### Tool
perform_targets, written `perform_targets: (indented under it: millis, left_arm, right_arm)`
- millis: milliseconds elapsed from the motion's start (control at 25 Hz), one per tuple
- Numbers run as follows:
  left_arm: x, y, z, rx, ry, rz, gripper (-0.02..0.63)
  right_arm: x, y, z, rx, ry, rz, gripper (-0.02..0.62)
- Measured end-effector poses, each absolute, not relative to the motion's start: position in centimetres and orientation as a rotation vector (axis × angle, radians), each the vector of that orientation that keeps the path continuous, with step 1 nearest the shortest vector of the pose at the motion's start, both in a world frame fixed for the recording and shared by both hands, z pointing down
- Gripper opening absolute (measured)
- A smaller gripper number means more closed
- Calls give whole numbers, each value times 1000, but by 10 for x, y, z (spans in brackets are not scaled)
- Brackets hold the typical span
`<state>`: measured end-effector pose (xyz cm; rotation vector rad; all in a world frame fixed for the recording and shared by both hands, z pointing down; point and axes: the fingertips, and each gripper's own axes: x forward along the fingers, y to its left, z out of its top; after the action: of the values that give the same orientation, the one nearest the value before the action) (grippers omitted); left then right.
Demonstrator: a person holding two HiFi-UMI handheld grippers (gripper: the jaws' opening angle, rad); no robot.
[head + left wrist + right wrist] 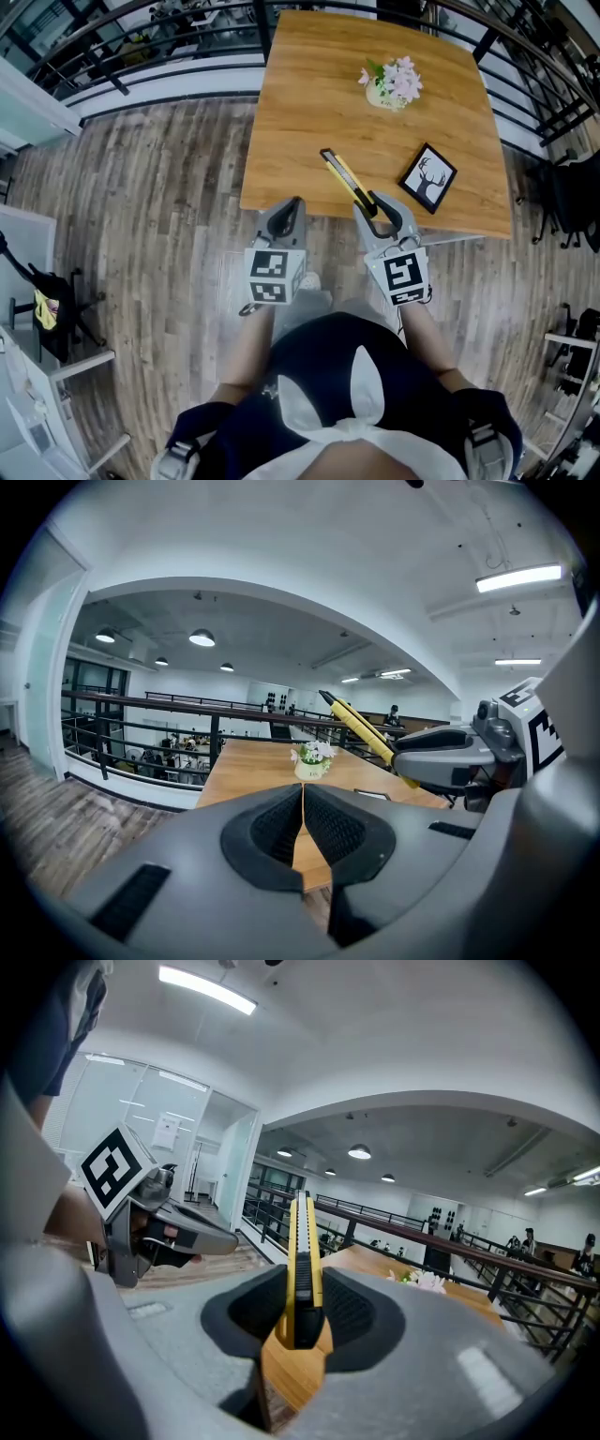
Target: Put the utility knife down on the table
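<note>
Utility knife [349, 180], yellow and black, is not on the table [309, 103] yet: I hold it in the air above the table's near edge. Farthest left, my left gripper [285, 212] hangs at the table's near edge, its body over the wooden floor [159, 187]. Its jaws are pressed together with nothing between them. Just to its right, my right gripper [377, 210] reaches over that same near edge. Its jaws are clamped on the knife's black butt end, and the rest of the knife sticks out ahead, slanting up and leftward, clear of the table top. Further right, a flower pot [392, 86] with pale pink blooms stands toward the table's far side. A black picture frame [428, 177] with a deer drawing rests on the table toward its near-right corner, just right of the knife.
</note>
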<state>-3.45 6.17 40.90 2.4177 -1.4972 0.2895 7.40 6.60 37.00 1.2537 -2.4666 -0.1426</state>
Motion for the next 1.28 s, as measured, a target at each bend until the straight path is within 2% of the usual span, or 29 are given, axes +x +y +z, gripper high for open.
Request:
perform_targets:
  millis: [1280]
  left_arm:
    - [-64,-40,416,2429,-1482,352,23]
  right_arm:
    - [53,-42,367,1294,-2476,-152,115]
